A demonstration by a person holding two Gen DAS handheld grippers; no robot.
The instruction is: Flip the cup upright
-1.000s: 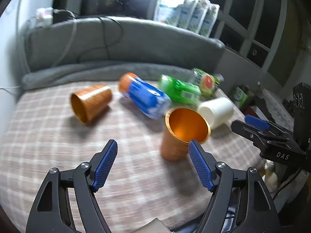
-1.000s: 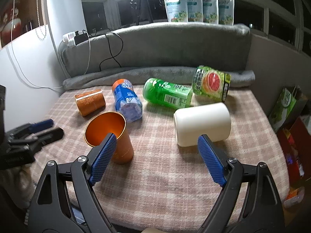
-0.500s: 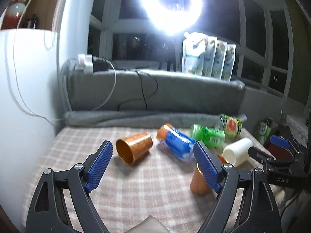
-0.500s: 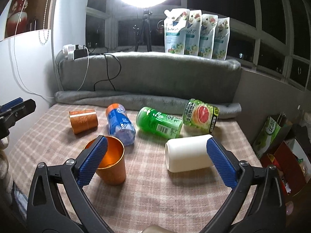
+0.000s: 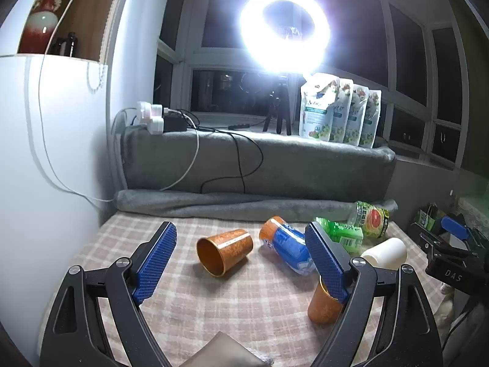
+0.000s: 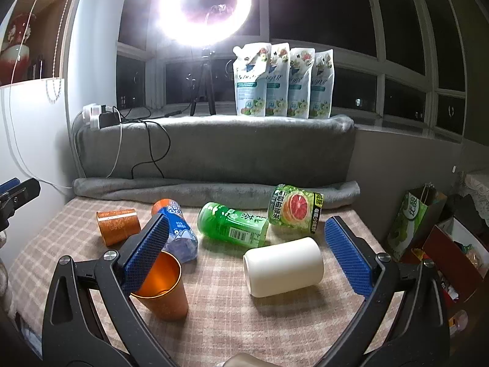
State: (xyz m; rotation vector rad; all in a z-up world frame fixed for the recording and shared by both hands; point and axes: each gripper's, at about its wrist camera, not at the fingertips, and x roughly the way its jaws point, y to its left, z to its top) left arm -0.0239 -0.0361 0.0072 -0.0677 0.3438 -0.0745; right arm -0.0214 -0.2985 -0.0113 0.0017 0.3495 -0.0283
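One orange metal cup [image 5: 324, 308] [image 6: 163, 289] stands upright near the front of the checked cloth. A second orange cup [image 5: 224, 250] [image 6: 118, 226] lies on its side farther back left. A white cup [image 5: 385, 253] [image 6: 284, 266] lies on its side at the right. My left gripper [image 5: 243, 263] is open and empty, held back above the cloth. My right gripper [image 6: 247, 253] is open and empty, with the white cup between its fingers farther ahead.
A blue bottle [image 6: 178, 232], a green bottle [image 6: 233, 224] and a grapefruit-label bottle [image 6: 295, 208] lie on their sides at the back. A grey blanket [image 6: 214, 150] covers the ledge behind. Pouches [image 6: 282, 81] and a ring light [image 6: 203, 6] stand on the sill. Bags [image 6: 411, 223] sit at the right.
Both grippers have pulled back and tilted up from the cups, so the window and ring light now show. The upright orange cup stays standing.
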